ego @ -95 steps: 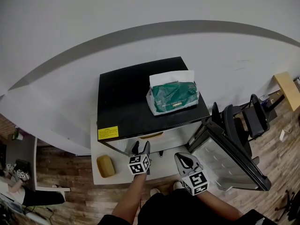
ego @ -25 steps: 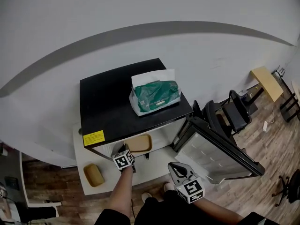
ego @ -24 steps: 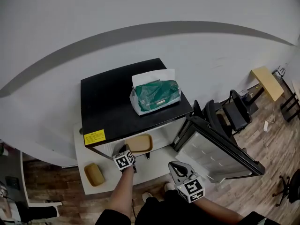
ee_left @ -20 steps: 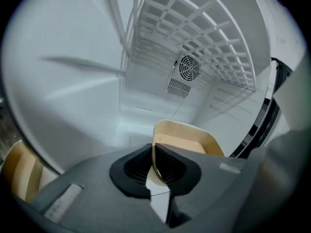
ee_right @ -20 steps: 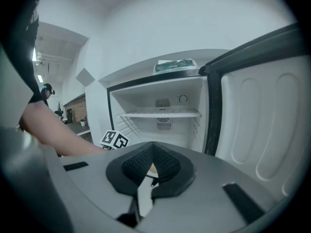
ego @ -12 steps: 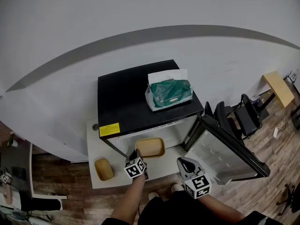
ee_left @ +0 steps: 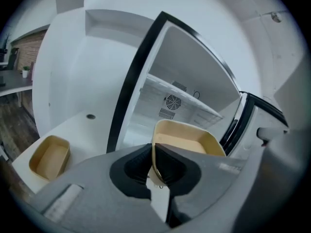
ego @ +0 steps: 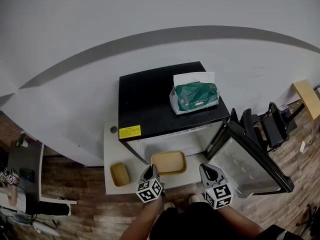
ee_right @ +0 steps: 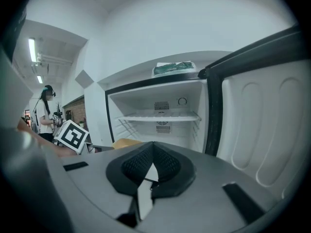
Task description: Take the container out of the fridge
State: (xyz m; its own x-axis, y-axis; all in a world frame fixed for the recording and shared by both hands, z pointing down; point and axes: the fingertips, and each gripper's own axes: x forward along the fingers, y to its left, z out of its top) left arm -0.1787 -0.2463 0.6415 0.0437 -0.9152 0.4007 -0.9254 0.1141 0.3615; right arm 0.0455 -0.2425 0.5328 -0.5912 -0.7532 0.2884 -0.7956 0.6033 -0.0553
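Observation:
A tan, shallow container (ego: 169, 162) hangs just in front of the open fridge (ego: 167, 100), out of its cavity. My left gripper (ego: 149, 170) is shut on the container's near rim. In the left gripper view the jaws (ee_left: 152, 148) pinch the rim of the container (ee_left: 187, 137), and the fridge's white inside lies behind it. My right gripper (ego: 208, 169) hovers beside it, to the right, shut and empty. The right gripper view shows its gripper (ee_right: 152, 147) facing the fridge shelf (ee_right: 160, 116), with the container's edge (ee_right: 127, 142) low at the left.
The fridge door (ego: 252, 160) stands swung open at the right. A second tan container (ego: 120, 174) sits on the white platform (ego: 112, 149) left of the fridge. A green tissue pack (ego: 196, 96) lies on the fridge top. Chairs (ego: 272, 126) stand at the far right.
The left gripper has drawn the container out of the fridge and toward me. The right gripper has stayed shut beside it.

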